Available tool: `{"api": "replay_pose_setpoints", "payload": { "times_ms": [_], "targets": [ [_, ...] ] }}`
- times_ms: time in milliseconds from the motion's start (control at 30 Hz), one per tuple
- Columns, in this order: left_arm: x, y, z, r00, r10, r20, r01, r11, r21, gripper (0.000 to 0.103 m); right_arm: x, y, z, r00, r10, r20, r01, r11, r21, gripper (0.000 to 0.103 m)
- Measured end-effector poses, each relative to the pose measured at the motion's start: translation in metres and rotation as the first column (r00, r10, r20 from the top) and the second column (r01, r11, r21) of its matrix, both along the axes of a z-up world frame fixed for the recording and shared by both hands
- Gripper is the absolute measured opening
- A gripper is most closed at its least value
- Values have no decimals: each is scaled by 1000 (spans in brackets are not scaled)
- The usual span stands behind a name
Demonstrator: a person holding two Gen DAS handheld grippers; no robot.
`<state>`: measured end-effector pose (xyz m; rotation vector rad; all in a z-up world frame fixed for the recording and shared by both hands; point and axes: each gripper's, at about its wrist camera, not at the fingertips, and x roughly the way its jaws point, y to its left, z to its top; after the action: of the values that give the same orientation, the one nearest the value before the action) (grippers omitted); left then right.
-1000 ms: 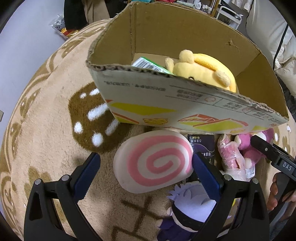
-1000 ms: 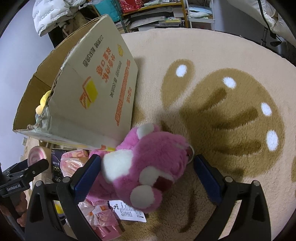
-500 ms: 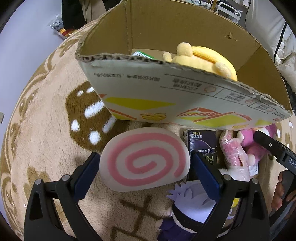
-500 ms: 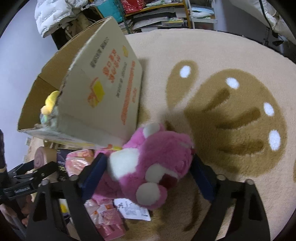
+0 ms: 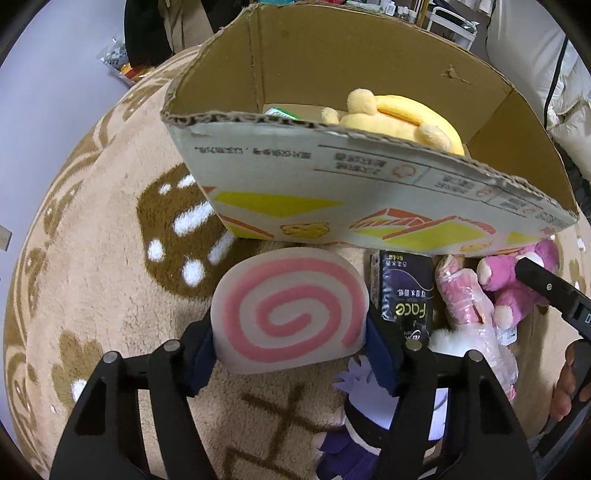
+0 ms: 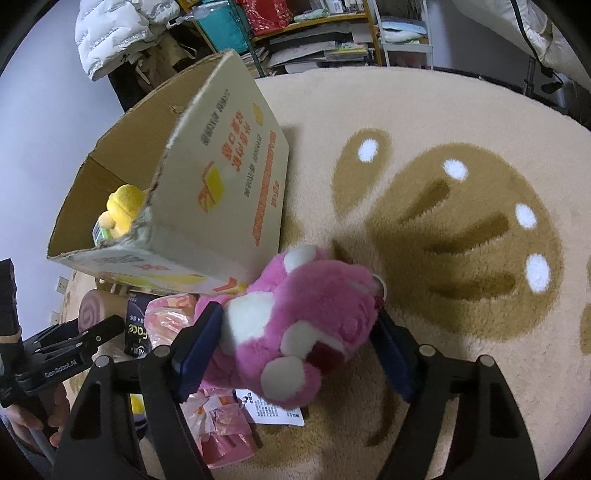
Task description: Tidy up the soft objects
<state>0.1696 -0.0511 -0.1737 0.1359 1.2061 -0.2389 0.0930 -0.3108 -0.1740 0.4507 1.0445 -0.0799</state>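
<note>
A white cushion with a pink spiral (image 5: pixel 288 310) sits between the blue pads of my left gripper (image 5: pixel 290 354); the jaws are closing and both pads press its sides. It hangs just in front of the open cardboard box (image 5: pixel 332 192), which holds a yellow plush (image 5: pixel 402 118). My right gripper (image 6: pixel 295 347) is closing on a pink and white plush bear (image 6: pixel 314 306), with pads touching both flanks, at the box's (image 6: pixel 221 192) corner on the rug. The bear (image 5: pixel 509 280) also shows at the right of the left wrist view.
On the beige rug (image 6: pixel 461 122) beside the box lie a black "face" pack (image 5: pixel 406 295), a pink plastic-wrapped item (image 5: pixel 465 306) and a purple-haired doll (image 5: pixel 362 417). Shelves (image 6: pixel 314 33) and a white jacket (image 6: pixel 118 33) stand behind. A hand (image 5: pixel 565 384) holds the other gripper.
Both pairs of jaws have narrowed from wide apart onto their toys. The spiral cushion now sits squeezed between the left pads, and the right pads have come in against the pink bear.
</note>
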Motion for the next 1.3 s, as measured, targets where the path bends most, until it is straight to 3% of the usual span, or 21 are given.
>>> {"api": "replay_pose_setpoints", "payload": {
  "times_ms": [267, 700, 1300],
  "targets": [
    [-13, -1, 5, 1000, -3, 15, 3, 1000, 7, 60, -9, 5, 9, 1000, -9, 28, 10, 999, -33, 82],
    [-49, 7, 41, 993, 31, 113, -33, 999, 17, 60, -18, 10, 29, 996, -10, 88, 21, 992, -123, 81],
    [-83, 27, 104, 931, 65, 359, -89, 995, 49, 60, -46, 43, 79, 982, 37, 186, 26, 944, -330, 79]
  ]
}}
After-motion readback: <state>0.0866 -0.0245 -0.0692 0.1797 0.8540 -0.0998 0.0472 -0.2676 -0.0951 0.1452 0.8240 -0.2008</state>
